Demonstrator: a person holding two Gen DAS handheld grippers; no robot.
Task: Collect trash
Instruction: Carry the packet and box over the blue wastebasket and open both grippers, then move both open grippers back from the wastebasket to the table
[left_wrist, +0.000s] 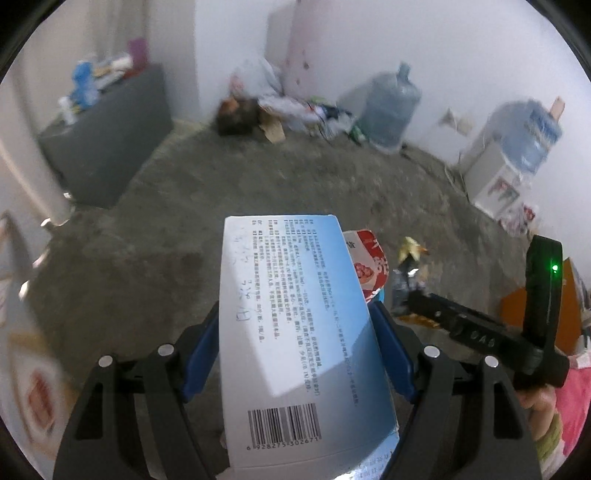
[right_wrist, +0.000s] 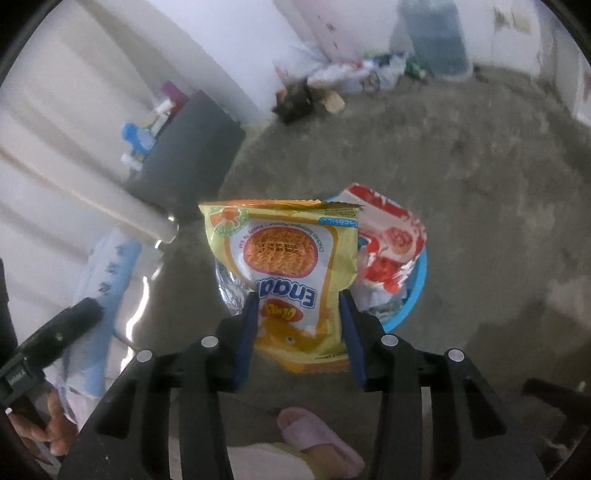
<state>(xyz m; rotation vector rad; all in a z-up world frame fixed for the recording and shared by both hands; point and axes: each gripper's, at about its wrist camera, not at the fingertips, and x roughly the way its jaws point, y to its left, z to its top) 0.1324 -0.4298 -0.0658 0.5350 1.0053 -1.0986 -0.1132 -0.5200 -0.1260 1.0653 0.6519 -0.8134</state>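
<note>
My left gripper (left_wrist: 295, 314) is shut on a blue-and-white carton box (left_wrist: 295, 332) with a barcode, its blue pads (left_wrist: 201, 350) pressing both long sides. My right gripper (right_wrist: 299, 299) holds a yellow noodle snack packet (right_wrist: 288, 258) by its lower part, and both pads (right_wrist: 245, 332) touch the packet's edges. The packet hangs over a blue basin (right_wrist: 415, 295) on the floor, which holds a red-and-white wrapper (right_wrist: 391, 240). In the left wrist view the same red-and-white wrapper (left_wrist: 369, 266) shows just behind the box.
The floor is bare concrete. A grey cabinet (left_wrist: 107, 147) with clutter on top stands at the left. More rubbish (left_wrist: 280, 110) lies along the far wall beside a water jug (left_wrist: 391, 107) and a dispenser (left_wrist: 502, 173). A slippered foot (right_wrist: 317, 439) is below my right gripper.
</note>
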